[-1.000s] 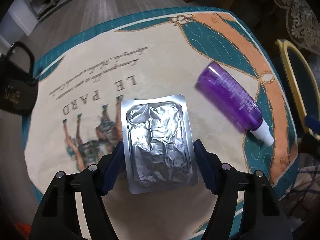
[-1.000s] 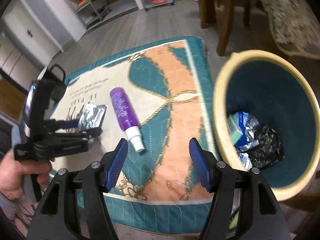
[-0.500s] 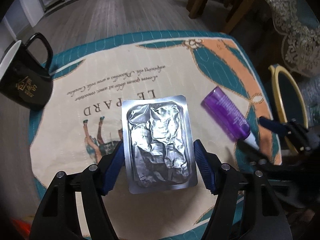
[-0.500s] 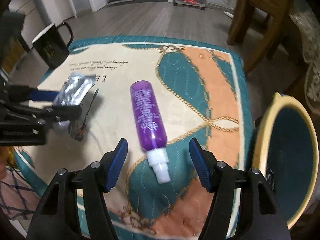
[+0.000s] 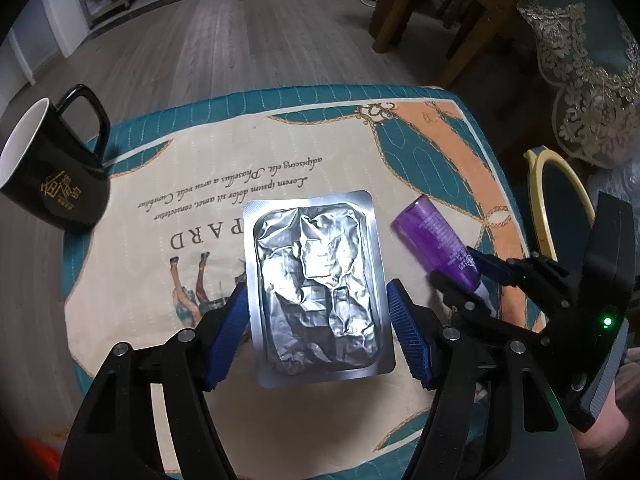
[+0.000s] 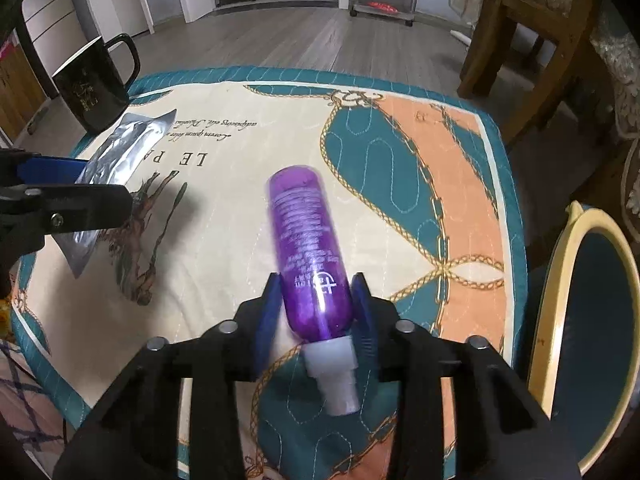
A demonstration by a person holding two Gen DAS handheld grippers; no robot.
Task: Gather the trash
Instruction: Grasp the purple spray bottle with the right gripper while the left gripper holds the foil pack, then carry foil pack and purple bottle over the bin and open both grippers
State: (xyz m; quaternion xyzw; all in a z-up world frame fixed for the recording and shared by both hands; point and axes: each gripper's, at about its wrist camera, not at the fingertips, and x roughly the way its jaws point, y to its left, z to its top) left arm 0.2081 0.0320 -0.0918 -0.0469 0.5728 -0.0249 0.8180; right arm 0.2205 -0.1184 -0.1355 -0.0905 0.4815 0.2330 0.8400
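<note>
My left gripper (image 5: 316, 308) is shut on a crumpled silver foil packet (image 5: 316, 284) and holds it above the patterned cloth; the packet also shows in the right wrist view (image 6: 120, 152). My right gripper (image 6: 316, 300) is closed around a purple spray bottle (image 6: 308, 248) with a white nozzle, lying on the cloth; the pads (image 6: 272, 308) touch both of its sides near the neck. The bottle (image 5: 436, 240) and right gripper also show at the right in the left wrist view.
A black mug (image 5: 52, 176) stands at the cloth's far left corner, also in the right wrist view (image 6: 92, 88). A yellow-rimmed blue bin (image 6: 560, 312) stands off the table's right edge. Wooden chair legs (image 6: 516, 40) stand beyond the table.
My right gripper moved in over the purple bottle and closed on it. My left gripper still holds the foil packet and has lifted and tilted slightly, bringing the mug into view.
</note>
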